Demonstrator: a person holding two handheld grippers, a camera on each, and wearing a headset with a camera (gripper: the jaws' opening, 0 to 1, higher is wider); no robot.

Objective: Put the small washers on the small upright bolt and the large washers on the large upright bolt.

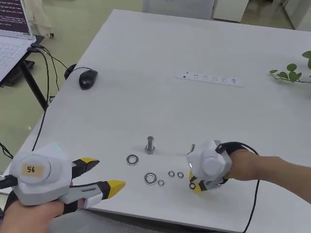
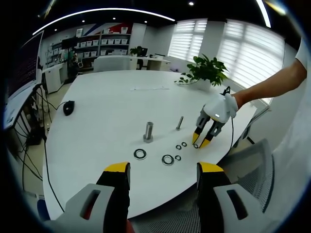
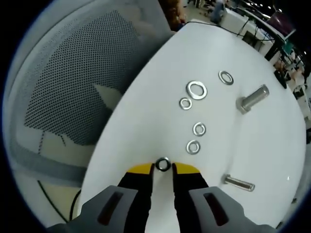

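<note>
The large bolt [image 1: 149,144] [image 2: 148,132] [image 3: 252,99] stands upright on the white table [image 1: 146,73], the small bolt [image 2: 180,123] [image 3: 239,183] to its right. Two large washers [image 1: 132,159] [image 1: 150,178] and three small washers [image 1: 171,174] lie in front of the bolts. My right gripper [image 1: 194,187] [image 3: 162,167] points down at the table near its front edge, shut on a small washer [image 3: 162,164] between its yellow tips. My left gripper [image 1: 104,174] [image 2: 163,170] stands open with nothing in it, left of the washers.
A black mouse [image 1: 87,78] lies far left and a white power strip [image 1: 210,78] farther back. A laptop [image 1: 12,39] stands off the table's left side, plant leaves [image 1: 294,73] at the right. A mesh chair [image 3: 73,87] sits just past the front edge.
</note>
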